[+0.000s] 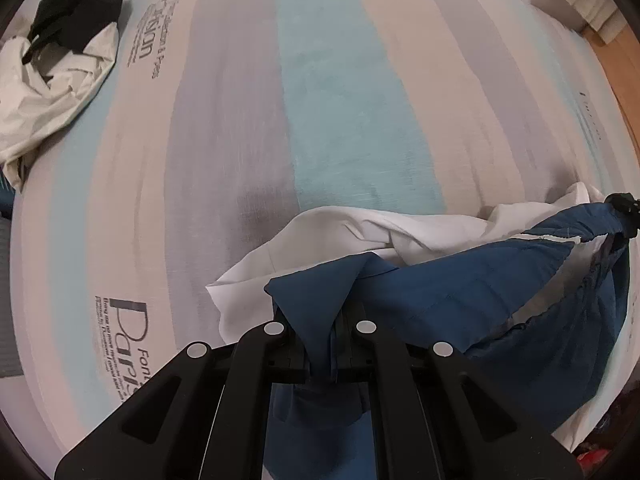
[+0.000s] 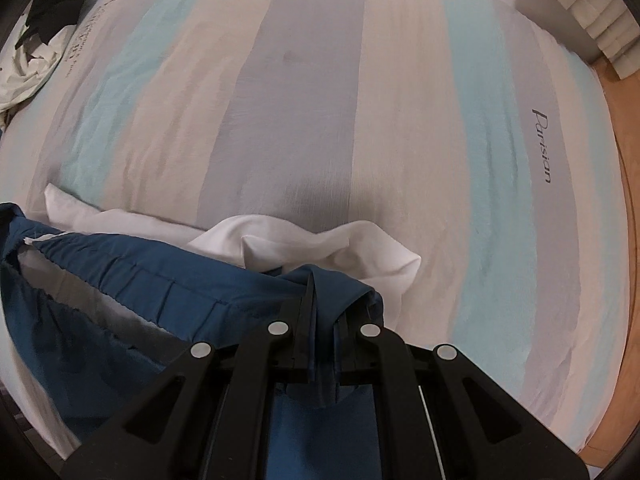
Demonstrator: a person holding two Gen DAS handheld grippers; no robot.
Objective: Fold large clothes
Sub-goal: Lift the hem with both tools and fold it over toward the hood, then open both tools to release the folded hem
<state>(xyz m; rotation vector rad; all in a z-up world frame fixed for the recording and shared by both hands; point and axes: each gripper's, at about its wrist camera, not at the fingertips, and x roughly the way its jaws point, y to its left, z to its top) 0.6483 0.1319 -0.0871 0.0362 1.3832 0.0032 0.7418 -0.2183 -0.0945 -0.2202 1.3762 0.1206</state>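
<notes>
- Loads of bare striped bed (image 2: 304, 92) ahead; its right edge meets wood floor (image 2: 624, 200).
- Left tool (image 1: 320, 344) and right tool (image 2: 324, 344) are both pinched tight on the blue garment (image 1: 480, 288), sagging between them over white cloth (image 2: 360, 248).

Both wrist cams look steeply down, close over striped bed (image 1: 240, 140); share blue garment (image 2: 160, 292).
</notes>
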